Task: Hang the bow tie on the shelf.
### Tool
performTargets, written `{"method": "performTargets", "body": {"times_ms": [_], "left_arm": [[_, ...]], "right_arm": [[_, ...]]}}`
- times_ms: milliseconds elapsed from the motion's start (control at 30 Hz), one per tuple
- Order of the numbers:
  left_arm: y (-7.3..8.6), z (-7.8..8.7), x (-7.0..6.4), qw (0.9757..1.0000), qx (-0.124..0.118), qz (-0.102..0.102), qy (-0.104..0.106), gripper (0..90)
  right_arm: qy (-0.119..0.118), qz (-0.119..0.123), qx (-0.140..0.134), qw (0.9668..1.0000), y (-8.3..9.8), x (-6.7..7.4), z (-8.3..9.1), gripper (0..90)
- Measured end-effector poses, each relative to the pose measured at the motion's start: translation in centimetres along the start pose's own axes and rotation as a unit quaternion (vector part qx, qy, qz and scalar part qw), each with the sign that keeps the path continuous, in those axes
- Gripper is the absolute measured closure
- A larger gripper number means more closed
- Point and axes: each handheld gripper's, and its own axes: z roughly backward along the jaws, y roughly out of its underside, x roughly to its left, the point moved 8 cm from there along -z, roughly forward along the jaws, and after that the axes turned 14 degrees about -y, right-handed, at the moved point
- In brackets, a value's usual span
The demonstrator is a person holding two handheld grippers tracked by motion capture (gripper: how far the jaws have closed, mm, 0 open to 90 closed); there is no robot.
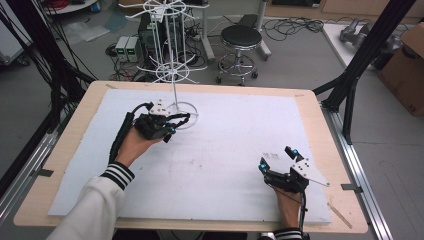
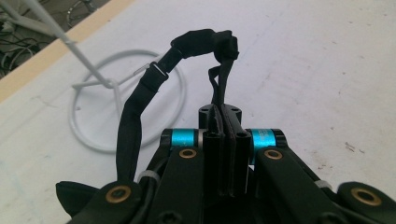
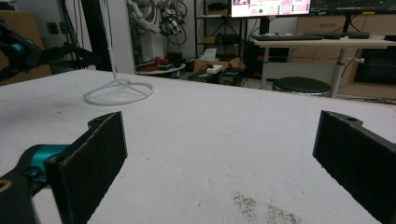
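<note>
I am clamping my left gripper point(image 2: 224, 140) on a black strap point(image 2: 135, 107) beside the white wire rack's point(image 1: 172, 60) base ring, best lifted slowly to a hook; my right gripper point(image 1: 279, 162) is resting wide open, well apart.

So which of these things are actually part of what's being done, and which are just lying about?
Part of the job:
- black strap, pinched in the left tongs
- white wire rack, its ring base beside the strap
- right tongs, open and resting on the white mat

Just lying about:
- black stool
- cardboard box
- cables on the floor
</note>
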Motion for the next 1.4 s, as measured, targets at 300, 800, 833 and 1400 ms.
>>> {"method": "performTargets", "body": {"times_ms": [300,800,833,1400], "left_arm": [[0.6,1.5,1.1,0.9994,-0.029,0.015,-0.012,87.1],[1.6,4.2,4.1,0.9944,-0.074,0.056,-0.051,87.1],[1.8,4.3,4.3,0.9942,-0.075,0.057,-0.053,87.1],[2.6,6.9,7.2,0.9859,-0.103,0.09,-0.096,87.2]], "right_arm": [[-0.001,-0.001,0.002,1.0,0.0,0.1,0.0,1.8],[-0.001,0.0,0.002,1.0,0.0,0.1,0.0,1.8],[-0.001,0.0,0.003,1.0,0.0,0.1,0.0,1.8],[-0.001,0.0,0.002,1.0,0.0,0.1,0.0,1.8]]}}
